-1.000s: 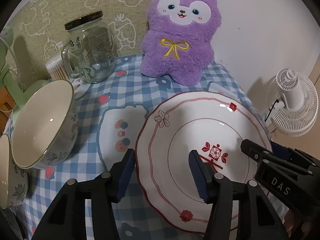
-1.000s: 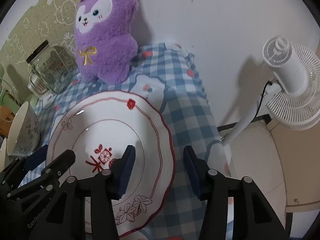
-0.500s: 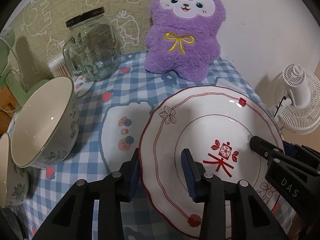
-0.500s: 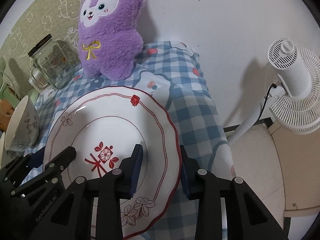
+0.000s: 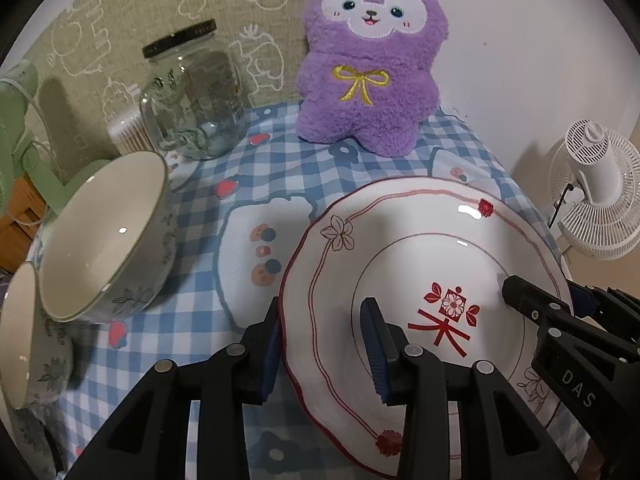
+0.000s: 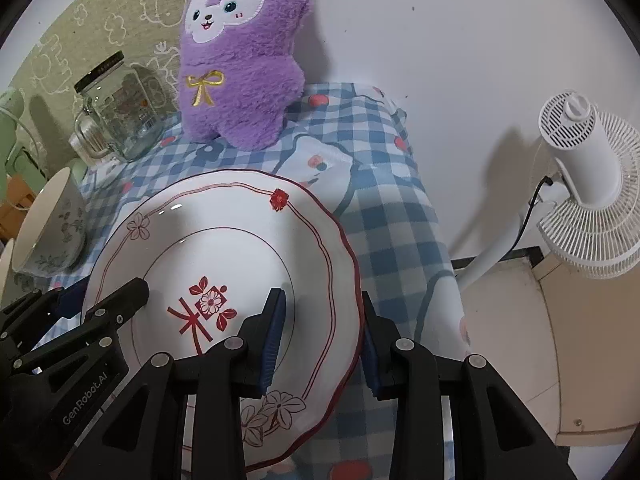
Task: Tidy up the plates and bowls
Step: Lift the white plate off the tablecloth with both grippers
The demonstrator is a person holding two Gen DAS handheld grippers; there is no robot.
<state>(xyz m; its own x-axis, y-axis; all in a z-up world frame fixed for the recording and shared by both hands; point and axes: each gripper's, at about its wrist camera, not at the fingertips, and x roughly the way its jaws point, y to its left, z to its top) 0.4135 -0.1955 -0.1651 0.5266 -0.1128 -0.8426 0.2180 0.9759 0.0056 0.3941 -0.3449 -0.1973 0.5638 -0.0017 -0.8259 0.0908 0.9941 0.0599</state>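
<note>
Porcelain white plate with red scalloped trim (image 5: 424,264) sits on the gingham-covered counter (image 5: 224,168), both hand-held grippers having just closed on opposite rims: left (image 5: 324,344), right (image 6: 322,340). Lift evenly, keeping it level.

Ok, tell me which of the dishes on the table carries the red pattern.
The wide scalloped plate, gripped on both rims. The big bowl and smaller bowl beside it have grey-green leaves.
</note>
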